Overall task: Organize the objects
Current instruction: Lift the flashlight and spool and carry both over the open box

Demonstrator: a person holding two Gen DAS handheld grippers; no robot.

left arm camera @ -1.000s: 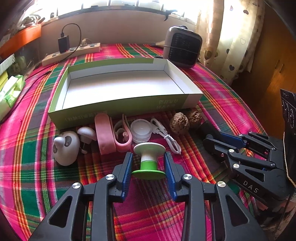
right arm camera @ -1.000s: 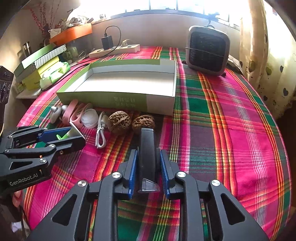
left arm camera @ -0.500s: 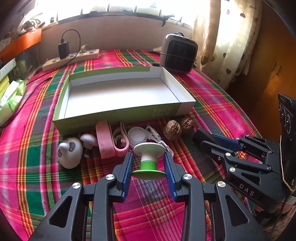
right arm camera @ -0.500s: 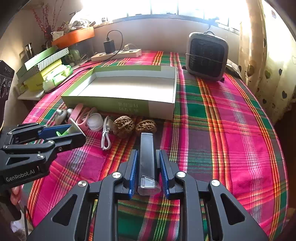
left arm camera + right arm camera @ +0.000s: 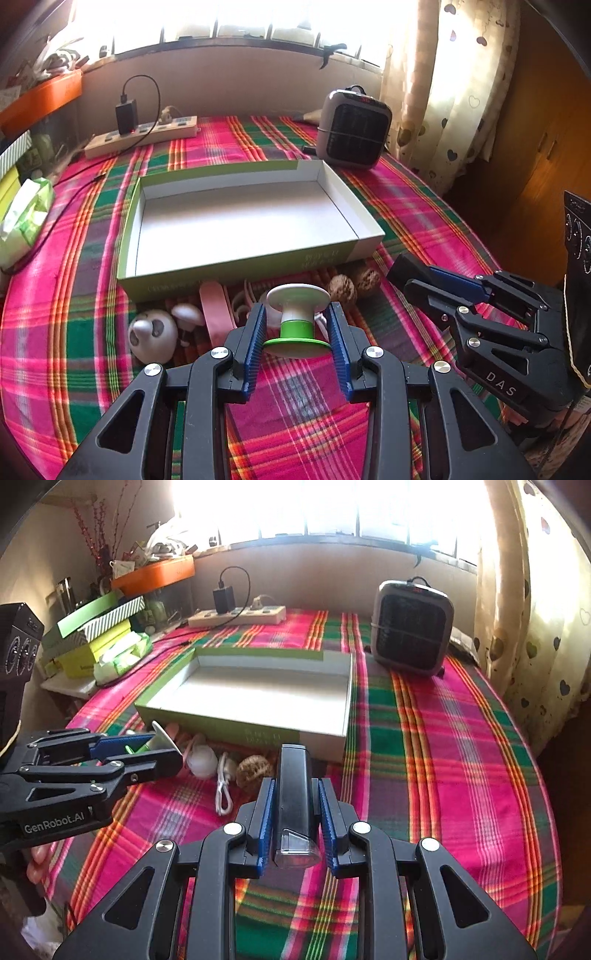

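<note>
My left gripper [image 5: 297, 334] is shut on a white and green spool-shaped object [image 5: 297, 317], held above the plaid cloth. My right gripper [image 5: 295, 808] is shut on a long black device with a clear end [image 5: 293, 805], also lifted off the cloth. An empty green box with a white inside [image 5: 240, 221] [image 5: 258, 690] lies just beyond both. Along its near wall sit a white mouse-like toy [image 5: 151, 334], a small mushroom figure [image 5: 186, 314], a pink band [image 5: 214, 310], a white round case [image 5: 201, 760], a white cable [image 5: 223, 790] and walnuts [image 5: 341, 290] [image 5: 251, 770].
A grey heater [image 5: 352, 129] [image 5: 412, 627] stands behind the box at the right. A power strip with a charger [image 5: 142, 134] lies at the back. A tissue pack [image 5: 22, 221] and stacked boxes [image 5: 96, 635] crowd the left edge. A curtain [image 5: 535, 602] hangs at the right.
Both grippers have risen with their objects still held. The box and the row of small things now sit lower and farther off in both views.
</note>
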